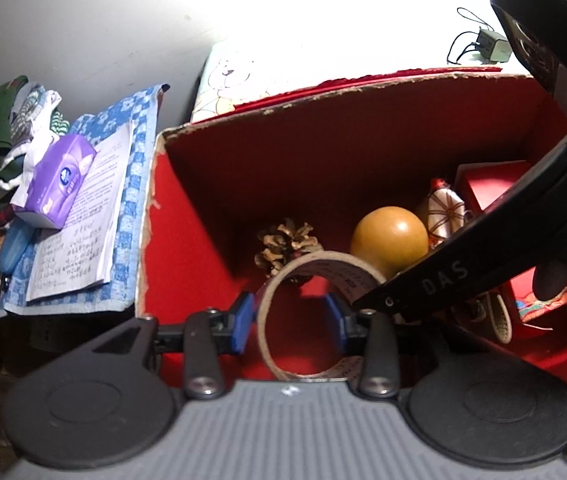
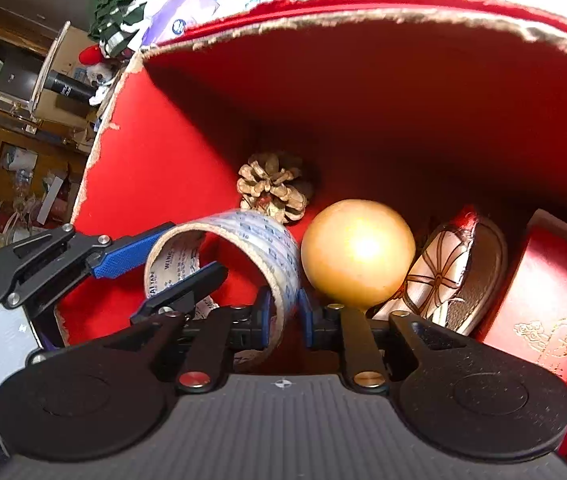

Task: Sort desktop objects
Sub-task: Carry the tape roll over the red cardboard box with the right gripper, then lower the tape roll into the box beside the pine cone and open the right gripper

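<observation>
Inside the red box [image 2: 187,128], just in front of the pine cone [image 2: 273,186], a roll of clear tape [image 2: 243,240] stands on edge. Its hollow core runs roughly level and opens toward the left gripper [image 1: 289,322], so its axis lies across the box floor rather than upright.

Both grippers straddle the roll's wall. In the left wrist view, one blue pad [image 1: 243,322] sits outside the ring and the other inside it, with daylight between each pad and the cardboard; the jaws stand apart and are not pressing on it. The right gripper [image 2: 285,316] brackets the ring's near edge in the same way, one finger on either side of the wall. Its jaws are narrowly parted, and a thin gap shows beside the tape, so the roll appears to rest on the box floor.

Just right of the tape, touching or nearly so, lies a yellow-orange ball [image 2: 357,254]. Right of the ball is a small patterned slipper [image 2: 449,272], and beyond that a red gift case [image 2: 547,300] with gold lettering.

Outside the box, to its left, a blue checked cloth [image 1: 139,152] carries an open notebook [image 1: 83,220] and a purple tissue pack [image 1: 57,182].
</observation>
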{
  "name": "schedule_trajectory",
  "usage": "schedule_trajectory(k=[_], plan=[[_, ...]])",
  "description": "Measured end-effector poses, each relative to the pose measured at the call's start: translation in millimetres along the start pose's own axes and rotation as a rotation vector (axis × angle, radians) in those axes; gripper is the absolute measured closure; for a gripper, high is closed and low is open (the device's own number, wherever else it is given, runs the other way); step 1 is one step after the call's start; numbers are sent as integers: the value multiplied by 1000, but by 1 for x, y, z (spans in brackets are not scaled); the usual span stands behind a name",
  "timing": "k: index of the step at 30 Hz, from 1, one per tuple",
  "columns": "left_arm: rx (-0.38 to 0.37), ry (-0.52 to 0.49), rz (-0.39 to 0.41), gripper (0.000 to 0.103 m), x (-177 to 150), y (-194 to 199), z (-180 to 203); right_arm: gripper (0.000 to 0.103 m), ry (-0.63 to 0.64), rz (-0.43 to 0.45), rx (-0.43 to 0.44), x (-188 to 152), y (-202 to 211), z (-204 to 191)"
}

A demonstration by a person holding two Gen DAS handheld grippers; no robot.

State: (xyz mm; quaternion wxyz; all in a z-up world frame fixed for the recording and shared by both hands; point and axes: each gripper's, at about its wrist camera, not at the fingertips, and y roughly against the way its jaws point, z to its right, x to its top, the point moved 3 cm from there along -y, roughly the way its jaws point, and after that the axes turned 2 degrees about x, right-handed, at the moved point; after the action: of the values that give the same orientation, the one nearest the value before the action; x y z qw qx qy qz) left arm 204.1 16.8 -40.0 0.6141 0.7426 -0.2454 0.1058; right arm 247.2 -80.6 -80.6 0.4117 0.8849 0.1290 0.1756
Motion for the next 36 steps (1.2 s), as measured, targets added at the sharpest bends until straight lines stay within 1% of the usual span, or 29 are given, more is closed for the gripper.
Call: schedule_trajectory(k=[3, 6, 11, 14, 16, 20, 23, 27, 32, 35, 36], plan=[[-6, -3, -11, 59, -4, 1, 1, 80, 9, 3, 15, -4, 3, -1], [-30, 8, -22, 58, -6, 2, -1, 81, 9, 9, 18, -2, 2, -3], [-42, 11, -35, 57, -7, 3, -3, 80, 21, -13, 37, 0, -1, -6], [-53, 17, -30, 55, -9, 7, -4, 79, 46, -32, 41, -1, -1, -9], [-61, 19, -28, 51, -10, 7, -4, 79, 59, -44, 49, 1, -4, -13], [-43, 8, -31, 50, -10, 5, -1, 77, 53, -42, 66, 0, -4, -11], [-45, 18, -33, 50, -8, 4, -2, 74, 41, -46, 80, -1, -5, -10], [-43, 41, -41, 50, -6, 2, -3, 75, 14, -36, 93, -5, -1, -5], [-52, 57, -40, 49, -6, 9, -3, 76, -2, 4, 97, -8, 7, -1], [-54, 65, -31, 46, -6, 12, -4, 74, -13, 26, 113, -7, 10, 0], [-53, 65, -30, 42, -6, 12, -3, 74, -20, 29, 120, -6, 11, 1]])
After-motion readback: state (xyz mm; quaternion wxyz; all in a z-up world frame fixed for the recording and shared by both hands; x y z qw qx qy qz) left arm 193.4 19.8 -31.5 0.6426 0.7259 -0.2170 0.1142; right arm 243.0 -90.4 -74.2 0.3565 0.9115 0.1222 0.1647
